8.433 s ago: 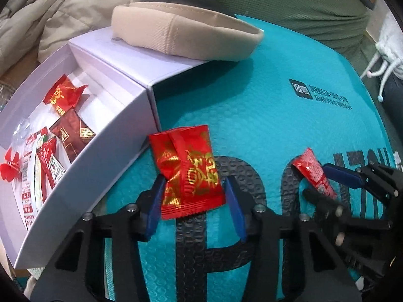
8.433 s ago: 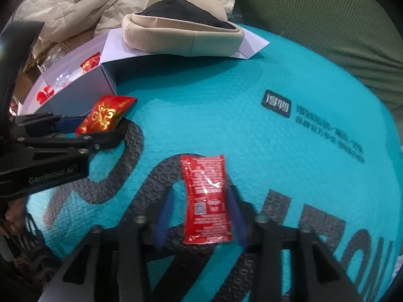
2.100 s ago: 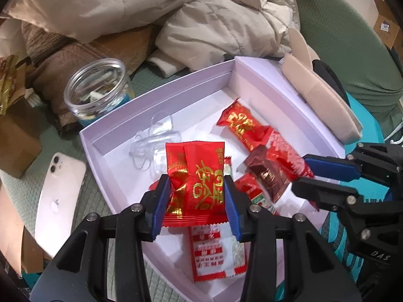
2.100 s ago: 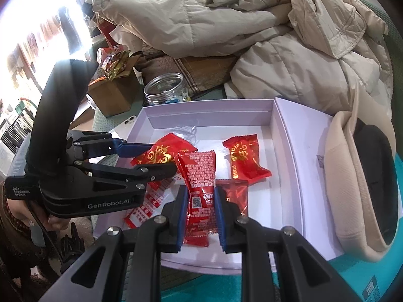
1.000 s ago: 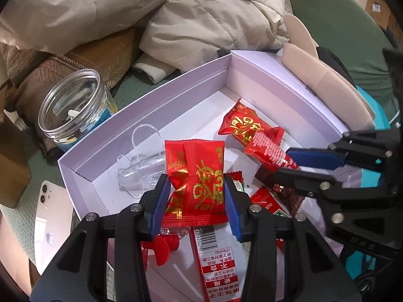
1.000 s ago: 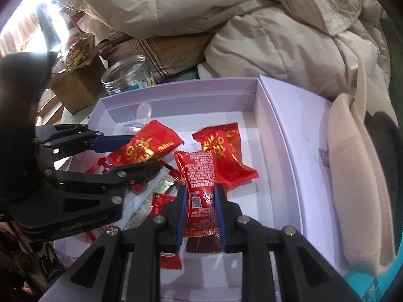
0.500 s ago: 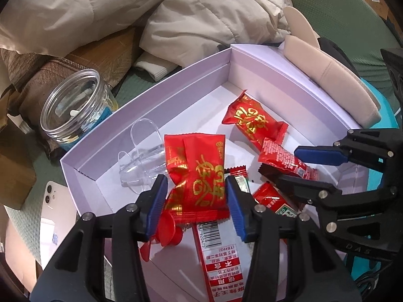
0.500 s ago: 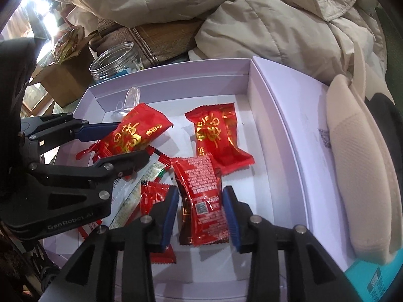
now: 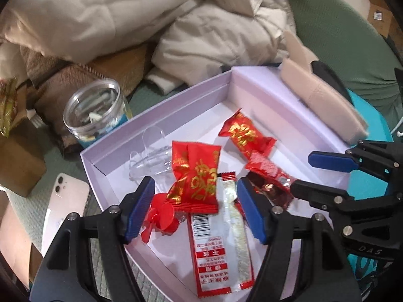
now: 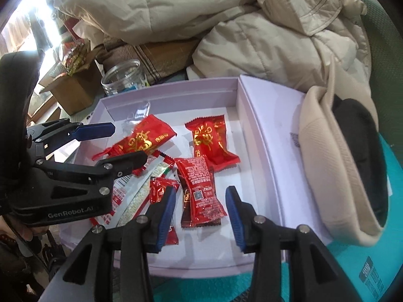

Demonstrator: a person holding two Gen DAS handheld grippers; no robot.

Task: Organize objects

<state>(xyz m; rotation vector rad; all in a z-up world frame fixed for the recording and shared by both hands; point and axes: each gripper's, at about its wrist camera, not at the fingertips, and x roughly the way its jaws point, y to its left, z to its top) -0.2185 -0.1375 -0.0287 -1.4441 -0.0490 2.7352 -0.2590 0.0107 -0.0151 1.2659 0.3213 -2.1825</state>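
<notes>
A white open box (image 9: 191,95) (image 10: 254,130) holds several red snack packets. My left gripper (image 9: 195,198) is open over the box; a red-and-gold candy packet (image 9: 196,173) (image 10: 143,138) lies loose between its fingers on the box floor. My right gripper (image 10: 199,209) is open too; a slim red sauce packet (image 10: 201,191) (image 9: 267,168) lies between its fingers, on top of a dark brown packet. Another red-and-gold packet (image 10: 209,138) (image 9: 244,133) lies further back. A long white-and-red packet (image 9: 216,239) and a small red plastic fan (image 9: 158,219) lie near the front.
A clear plastic piece (image 9: 151,156) lies in the box's far corner. A glass jar (image 9: 98,110), a pink phone (image 9: 63,206) and a cardboard box (image 10: 68,90) stand left of the box. A beige cap (image 10: 340,161) rests on the box lid; beige jackets (image 10: 226,20) lie behind.
Both grippers have opened wider and released their packets, which now lie in the box. Both have drawn back slightly.
</notes>
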